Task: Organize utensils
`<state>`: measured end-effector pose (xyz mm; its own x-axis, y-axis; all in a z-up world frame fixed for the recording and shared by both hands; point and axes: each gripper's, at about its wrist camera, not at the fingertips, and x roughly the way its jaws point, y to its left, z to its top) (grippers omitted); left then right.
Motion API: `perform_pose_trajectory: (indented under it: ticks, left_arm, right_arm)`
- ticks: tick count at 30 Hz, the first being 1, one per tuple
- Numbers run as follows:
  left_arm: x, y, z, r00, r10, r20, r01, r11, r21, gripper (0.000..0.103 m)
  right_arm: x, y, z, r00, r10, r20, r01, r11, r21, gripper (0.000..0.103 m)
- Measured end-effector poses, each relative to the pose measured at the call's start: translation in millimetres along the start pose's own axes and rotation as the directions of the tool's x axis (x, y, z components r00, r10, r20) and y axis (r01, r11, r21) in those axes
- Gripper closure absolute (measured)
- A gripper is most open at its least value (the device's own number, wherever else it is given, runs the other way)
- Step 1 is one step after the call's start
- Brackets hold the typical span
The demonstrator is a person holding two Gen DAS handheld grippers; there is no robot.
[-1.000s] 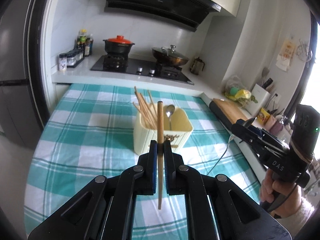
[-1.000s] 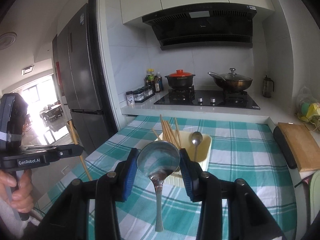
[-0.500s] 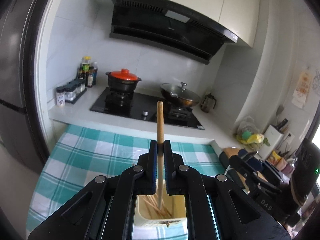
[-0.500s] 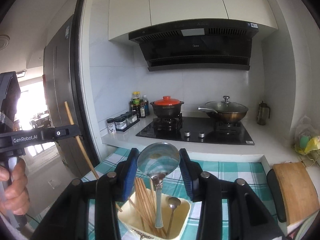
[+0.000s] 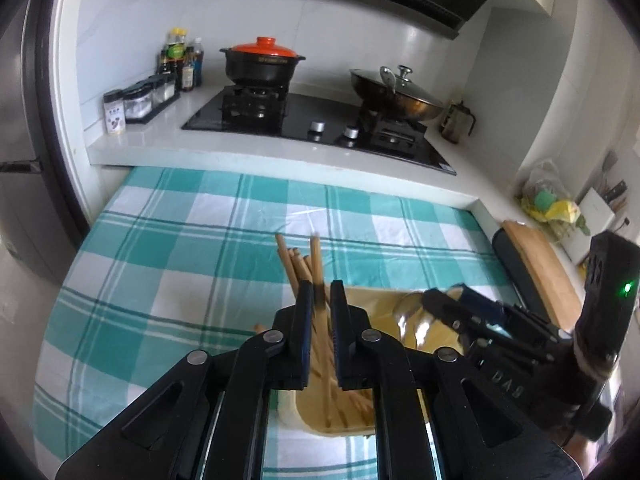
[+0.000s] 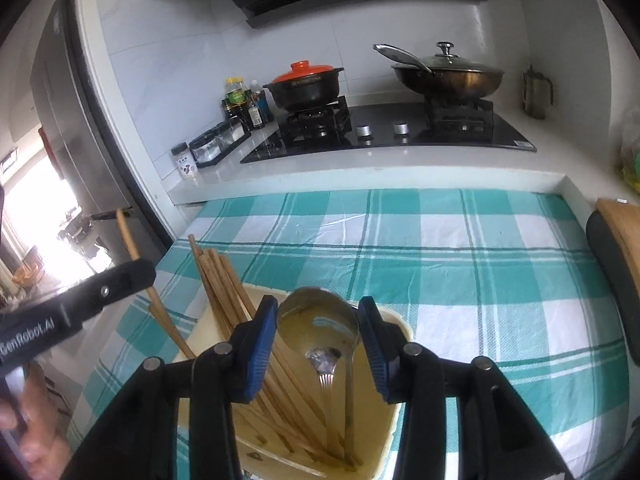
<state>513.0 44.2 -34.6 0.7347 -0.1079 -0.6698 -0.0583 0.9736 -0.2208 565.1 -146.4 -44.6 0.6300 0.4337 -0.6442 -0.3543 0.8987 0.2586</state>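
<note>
Landmark: the yellow holder [image 6: 384,322] on the checked tablecloth [image 6: 480,280].

Left tongs [image 5: 321,294]: positioned directly above the holder. The jaws have just been opening and now stand narrowly apart. One chopstick [image 5: 316,258] stands between them, blurred; the pads no longer appear to press on it. Judgement: it is being released into the holder.

Right tongs [image 6: 318,322]: also above the holder, beside the left tongs. The jaws stand at medium width, clamped on the bowl of a spoon [image 6: 318,320]. Its handle hangs down inside the holder. The spoon is not yet let go.

Inside the holder: a bundle of chopsticks [image 6: 224,292] leans against the left wall; a second spoon [image 6: 324,358] lies beside the held one.

Progress: most items are already stowed. Remaining: complete the chopstick drop, release the spoon. No loose items show on the cloth beyond the holder.

Behind the holder: the stove [image 6: 384,132], carrying a pot [image 6: 306,84].
</note>
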Motion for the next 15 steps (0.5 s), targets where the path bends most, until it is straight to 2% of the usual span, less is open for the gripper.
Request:
perform_pose_trajectory:
  ticks: [2, 5, 7, 8, 10, 13, 14, 15]
  left_arm:
    - [-19.2, 0.6, -6.3, 0.999, 0.015, 0.036, -0.016, 0.999, 0.032, 0.044]
    - [-55.5, -2.8, -21.1, 0.99, 0.065, 0.124, -0.076, 0.993, 0.085, 0.02]
    - [-80.8, -9.5, -34.7, 0.983, 0.097, 0.156, -0.117, 0.986, 0.12, 0.01]
    - [-94.7, -14.2, -44.6, 0.977, 0.113, 0.181, -0.139, 0.981, 0.135, 0.003]
    - [-120.7, -22.4, -66.8, 0.959, 0.145, 0.244, -0.185, 0.971, 0.148, 0.001]
    - [-154.9, -30.4, -104.4, 0.929, 0.168, 0.331, -0.22, 0.968, 0.125, 0.001]
    - [-162.8, -32.7, -116.2, 0.929, 0.168, 0.33, -0.219, 0.968, 0.121, 0.0]
    - [-167.8, -33.1, -124.0, 0.937, 0.156, 0.311, -0.204, 0.97, 0.128, 0.0]
  right_arm:
    - [-21.6, -1.4, 0.7, 0.999, -0.005, 0.051, 0.004, 1.0, 0.009, 0.054]
    - [-63.2, 3.4, -2.5, 0.993, -0.033, 0.114, 0.035, 0.999, -0.009, 0.054]
    - [-91.0, 8.8, -8.7, 0.987, -0.064, 0.145, 0.067, 0.998, -0.021, 0.053]
    - [-107.2, 12.3, -16.7, 0.984, -0.082, 0.16, 0.087, 0.996, -0.025, 0.048]
    - [-134.6, 17.4, -31.2, 0.978, -0.107, 0.181, 0.113, 0.993, -0.026, 0.035]
    - [-173.0, 29.6, -64.4, 0.973, -0.116, 0.2, 0.124, 0.992, -0.026, 0.03]
    - [-183.5, 34.3, -76.1, 0.972, -0.128, 0.198, 0.136, 0.99, -0.027, 0.027]
    - [-193.3, 39.3, -88.6, 0.97, -0.143, 0.199, 0.151, 0.988, -0.03, 0.026]
